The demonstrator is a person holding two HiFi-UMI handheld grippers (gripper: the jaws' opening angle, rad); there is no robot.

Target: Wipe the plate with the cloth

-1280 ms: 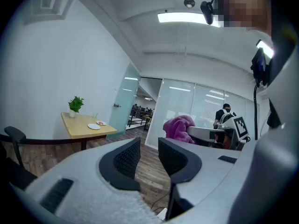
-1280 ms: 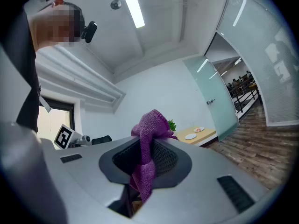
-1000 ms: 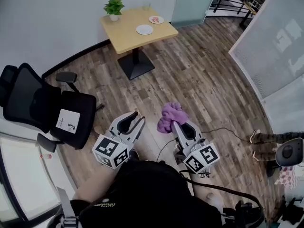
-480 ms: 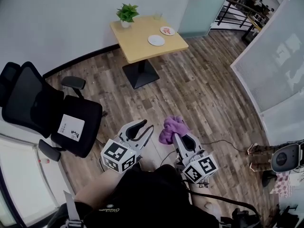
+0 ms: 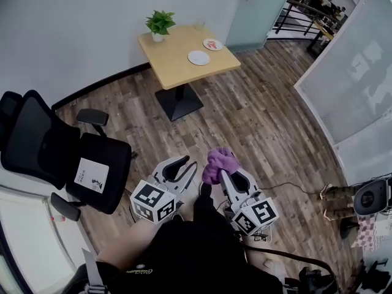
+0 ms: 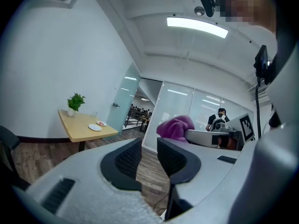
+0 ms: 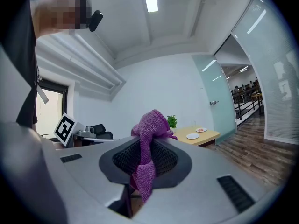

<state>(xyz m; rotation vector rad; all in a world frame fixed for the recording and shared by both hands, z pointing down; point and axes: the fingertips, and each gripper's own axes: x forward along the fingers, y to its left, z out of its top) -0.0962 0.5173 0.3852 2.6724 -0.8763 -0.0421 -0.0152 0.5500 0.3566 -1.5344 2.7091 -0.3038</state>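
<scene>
**Cloth clamped; plate on distant table**

The white plate (image 5: 198, 57) lies on the table (image 5: 174, 72) at upper centre of the head view, well apart from both grippers. A second plate (image 5: 212, 44) near it holds something reddish, too small to identify.

Right gripper (image 7: 150, 153): jaws clamped on the purple cloth (image 7: 152, 125), which bunches above them.

Left gripper (image 6: 149, 146): jaws parted, holding nothing.

A potted plant (image 5: 160, 22) occupies the table's far corner. An office chair (image 5: 58, 146) stands at left.

1. cloth (image 5: 219, 163): purple knit.
2. plate (image 5: 198, 57): white, on the far pale yellow wood bench (image 5: 174, 66).
3. left tongs (image 5: 184, 164), right tongs (image 5: 223, 173): light grey, black ribbed pads (image 6: 124, 159), black-and-white square markers.
4. floor (image 5: 257, 115): brown planks.
5. chair (image 5: 55, 152), left: black.
6. plant (image 5: 160, 22), far: green.
</scene>
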